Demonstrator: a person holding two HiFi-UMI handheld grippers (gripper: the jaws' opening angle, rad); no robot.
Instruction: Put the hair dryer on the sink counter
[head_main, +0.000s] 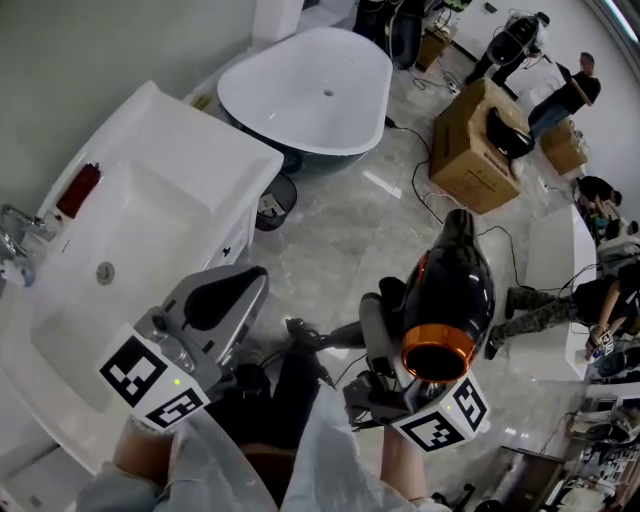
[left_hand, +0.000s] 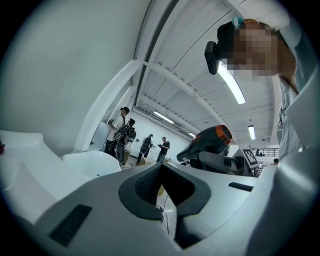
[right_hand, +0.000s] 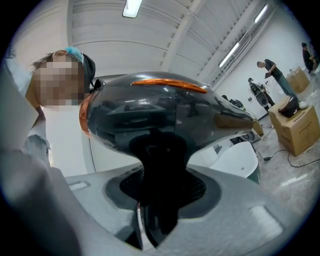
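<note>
Carrying the hair dryer (head_main: 450, 290), short of the sink counter (head_main: 170, 160).
Our right gripper (right_hand: 160, 195) pinches its handle, keeping the body clear above the floor, we judge so that it can be laid flat; the left gripper (left_hand: 165, 187) is pressed together, empty.

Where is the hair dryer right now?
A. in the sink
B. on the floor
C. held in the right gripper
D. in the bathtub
C: the right gripper is clamped on the handle of the hair dryer, holding it in the air above the floor.
</note>
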